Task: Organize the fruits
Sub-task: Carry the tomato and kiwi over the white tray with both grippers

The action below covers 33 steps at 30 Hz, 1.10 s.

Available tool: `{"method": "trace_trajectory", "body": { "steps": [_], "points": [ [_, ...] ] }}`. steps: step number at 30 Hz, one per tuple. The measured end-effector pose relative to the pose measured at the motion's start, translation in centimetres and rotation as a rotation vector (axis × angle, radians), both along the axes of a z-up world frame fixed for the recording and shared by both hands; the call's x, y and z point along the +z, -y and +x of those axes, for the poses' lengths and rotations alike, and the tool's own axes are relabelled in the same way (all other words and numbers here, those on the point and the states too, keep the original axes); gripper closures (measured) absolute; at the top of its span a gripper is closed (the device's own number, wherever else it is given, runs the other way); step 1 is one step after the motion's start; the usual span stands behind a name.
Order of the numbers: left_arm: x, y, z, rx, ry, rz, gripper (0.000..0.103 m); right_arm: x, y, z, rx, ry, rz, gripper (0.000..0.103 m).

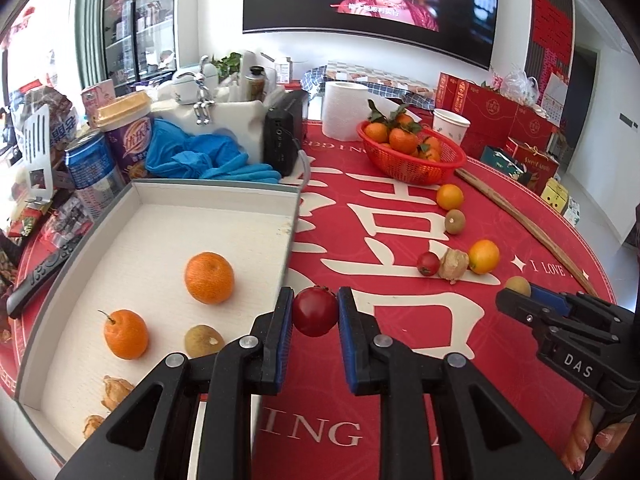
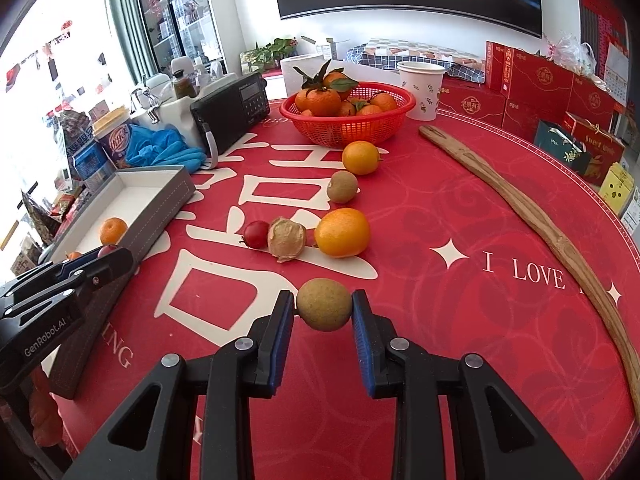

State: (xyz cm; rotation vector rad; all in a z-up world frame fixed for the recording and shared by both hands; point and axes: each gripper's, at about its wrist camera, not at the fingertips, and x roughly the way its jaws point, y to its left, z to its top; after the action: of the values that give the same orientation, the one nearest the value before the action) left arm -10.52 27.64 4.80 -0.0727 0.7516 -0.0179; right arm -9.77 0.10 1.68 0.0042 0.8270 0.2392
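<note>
Left wrist view shows the left gripper [image 1: 315, 312] clamped on a red cherry tomato [image 1: 315, 311] just right of the white tray's [image 1: 290, 236] wall, while the right gripper [image 2: 323, 311], farther right, pinches a longan [image 2: 324, 305].

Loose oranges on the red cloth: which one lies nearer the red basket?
The smaller orange, right beside the basket; the larger orange sits by the husked fruit.

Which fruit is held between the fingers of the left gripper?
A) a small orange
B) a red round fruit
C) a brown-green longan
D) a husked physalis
B: in the left wrist view the left gripper is closed on the red round fruit, beside the white tray.
</note>
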Motion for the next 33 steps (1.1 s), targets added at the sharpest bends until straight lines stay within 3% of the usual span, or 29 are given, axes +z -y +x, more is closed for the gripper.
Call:
{"method": "trace_trajectory", "body": {
  "steps": [6, 15, 20, 24, 29, 33],
  "points": [
    [-0.2, -4.2, 0.2, 0.126, -0.003, -0.017, 0.079, 1.1, -3.7, 0.7, 0.067, 0.008, 0.010, 0.072],
    [-1.5, -9.4, 0.5, 0.271, -0.076, -0.067, 0.079, 1.6, -11.8, 2.5, 0.228, -0.021, 0.049, 0.072],
    [-1.4, -9.4, 0.0, 0.294, -0.058, 0.005, 0.078, 1.2, -15.6, 3.5, 0.294, -0.041, 0.077, 0.072],
    [-1.5, -8.9, -0.1, 0.282, -0.056, 0.019, 0.078, 0.8, -18.1, 4.5, 0.333, -0.047, 0.080, 0.072],
    [-1.6, -8.9, 0.1, 0.277, -0.058, 0.018, 0.078, 0.5, -19.7, 6.4, 0.322, -0.052, 0.062, 0.072],
    [-1.7, -8.8, 0.2, 0.270, -0.060, 0.030, 0.078, -1.0, -19.7, 8.0, 0.302, -0.118, 0.085, 0.072]
  ]
}}
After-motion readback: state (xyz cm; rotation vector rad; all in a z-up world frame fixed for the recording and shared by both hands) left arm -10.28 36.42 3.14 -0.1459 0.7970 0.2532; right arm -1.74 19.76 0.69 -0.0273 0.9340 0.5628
